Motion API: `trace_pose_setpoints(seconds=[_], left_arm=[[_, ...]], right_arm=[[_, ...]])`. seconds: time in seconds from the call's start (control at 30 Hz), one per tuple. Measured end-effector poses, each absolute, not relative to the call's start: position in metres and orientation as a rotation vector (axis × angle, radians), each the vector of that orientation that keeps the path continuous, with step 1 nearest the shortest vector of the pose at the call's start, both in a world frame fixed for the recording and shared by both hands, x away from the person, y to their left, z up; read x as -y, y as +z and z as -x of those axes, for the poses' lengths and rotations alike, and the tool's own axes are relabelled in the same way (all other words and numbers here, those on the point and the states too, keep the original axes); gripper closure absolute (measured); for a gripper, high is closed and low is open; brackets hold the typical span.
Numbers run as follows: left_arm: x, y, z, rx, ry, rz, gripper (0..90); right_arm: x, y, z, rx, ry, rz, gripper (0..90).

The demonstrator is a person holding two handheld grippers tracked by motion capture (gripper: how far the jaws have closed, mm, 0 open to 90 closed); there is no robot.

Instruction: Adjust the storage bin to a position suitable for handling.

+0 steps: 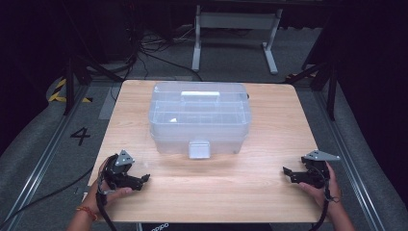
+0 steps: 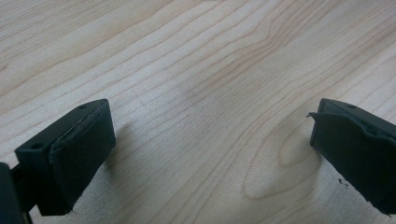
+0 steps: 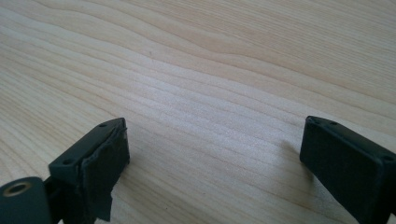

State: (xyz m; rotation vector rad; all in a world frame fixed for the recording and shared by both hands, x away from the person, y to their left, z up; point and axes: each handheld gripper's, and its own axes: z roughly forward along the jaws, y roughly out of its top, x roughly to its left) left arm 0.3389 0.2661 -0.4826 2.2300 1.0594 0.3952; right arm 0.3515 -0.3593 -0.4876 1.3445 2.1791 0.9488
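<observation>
- Centrally, upper middle of the high view: clear plastic box, lid shut, on the wooden table.
- Lower left: left gripper, jaws spread, empty.
- Lower right: right gripper, jaws spread, empty.
- Both grippers lie well apart from the box.

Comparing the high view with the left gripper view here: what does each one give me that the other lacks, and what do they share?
High view: the clear plastic box with its lid handle and front latch at the table's middle, both hands with their tools, the left tool and right tool apart from the box, and the floor beyond.

Left gripper view: a close look at the left tool's two black pads, set wide apart with nothing between them.

Shared: the light wooden table and the left tool.
</observation>
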Motion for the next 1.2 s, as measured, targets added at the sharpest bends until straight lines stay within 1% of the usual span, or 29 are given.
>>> trace_pose_setpoints(seconds=[0.6,0.77,0.87,0.93,0.97,1.0,1.07,1.2], left_arm=[[-0.265,-0.483,-0.337,-1.082,0.399,-2.22,0.9],[-0.265,-0.482,-0.338,-1.076,0.403,-2.222,0.8],[-0.265,-0.483,-0.338,-1.077,0.405,-2.219,0.8],[-0.265,-0.483,-0.338,-1.077,0.406,-2.22,0.9],[-0.265,-0.483,-0.338,-1.077,0.406,-2.22,0.9],[-0.265,-0.483,-0.338,-1.077,0.406,-2.22,0.8],[-0.265,-0.482,-0.338,-1.076,0.402,-2.223,0.9],[-0.266,-0.482,-0.338,-1.072,0.398,-2.227,0.8]], right_arm=[[0.36,-0.487,-0.351,-2.181,0.95,-1.346,8.9],[0.359,-0.487,-0.352,-2.192,0.953,-1.332,10.5],[0.359,-0.486,-0.354,-2.209,0.954,-1.317,12.9],[0.359,-0.484,-0.355,-2.223,0.956,-1.303,20.5],[0.359,-0.484,-0.355,-2.223,0.956,-1.303,20.5],[0.358,-0.483,-0.357,-2.24,0.97,-1.271,24.3],[0.358,-0.483,-0.359,-2.26,0.974,-1.255,27.9],[0.356,-0.476,-0.366,-2.269,1.003,-1.233,30.3]])
